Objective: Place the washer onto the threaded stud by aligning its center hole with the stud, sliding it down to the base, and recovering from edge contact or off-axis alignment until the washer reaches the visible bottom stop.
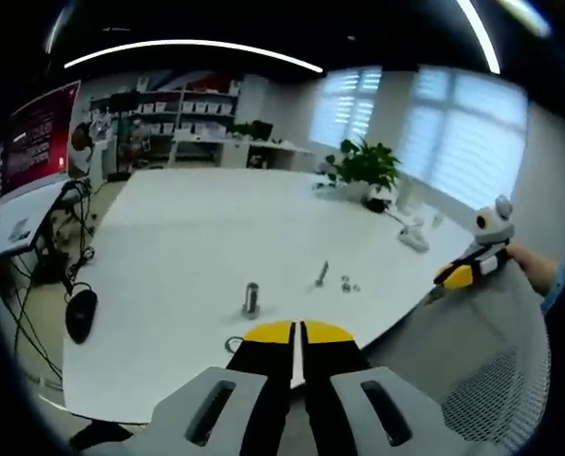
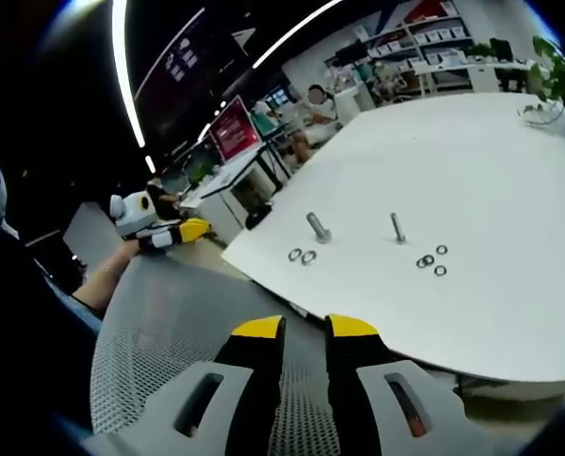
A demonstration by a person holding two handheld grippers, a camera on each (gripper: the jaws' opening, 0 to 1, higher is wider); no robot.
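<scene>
Task not yet begun. Left claw (image 1: 297, 332) showing pads pressed together, clenched on nothing, hovering at the near edge of the white surface (image 1: 197, 237). Right claw (image 2: 304, 330) showing a narrow gap between pads, released, hanging over a mesh chair back (image 2: 178, 313), off the surface edge. Two washers (image 2: 302, 256) lying flat near the surface edge, just beside the thick threaded stud (image 2: 318, 227); three more washers (image 2: 431, 259) by a thinner stud (image 2: 396, 227). Judging washers light, rigid, thin, slippery; pinching across the rim likely best, keeping the hole free.

Two studs (image 2: 317, 227) (image 2: 396, 227), six washers (image 2: 294, 255) (two paired, four clustered).
</scene>
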